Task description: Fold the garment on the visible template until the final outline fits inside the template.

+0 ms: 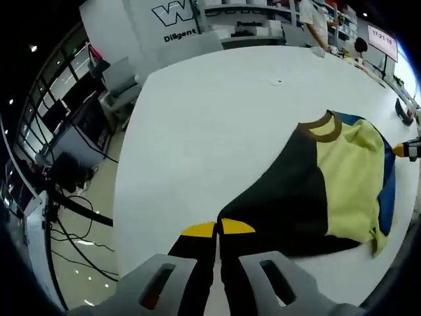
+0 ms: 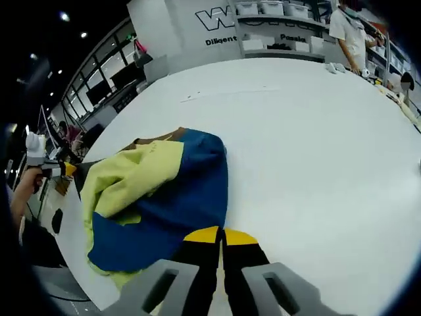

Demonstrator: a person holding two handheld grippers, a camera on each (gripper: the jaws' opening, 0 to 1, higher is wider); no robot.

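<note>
The garment [image 1: 329, 191] lies partly folded on the white table [image 1: 217, 112], with a black panel, a pale yellow panel, a blue layer beneath and a brown collar [image 1: 322, 128]. My left gripper [image 1: 218, 228] is shut, its yellow tips at the black panel's near corner. I cannot tell whether cloth is pinched. The right gripper [image 1: 401, 150] pokes in past the blue edge. In the right gripper view the garment [image 2: 164, 197] shows blue and yellow, and my right gripper [image 2: 222, 235] is shut at the blue edge. The left gripper [image 2: 66, 170], held by a hand, sits at the far side.
The table's rounded edge [image 1: 128, 197] drops to a floor with cables and equipment [image 1: 72, 164]. A person [image 2: 352, 33] stands by shelves at the back. Small dark items [image 1: 404, 108] lie near the far right edge. Open white tabletop [image 2: 309, 131] spreads beyond the garment.
</note>
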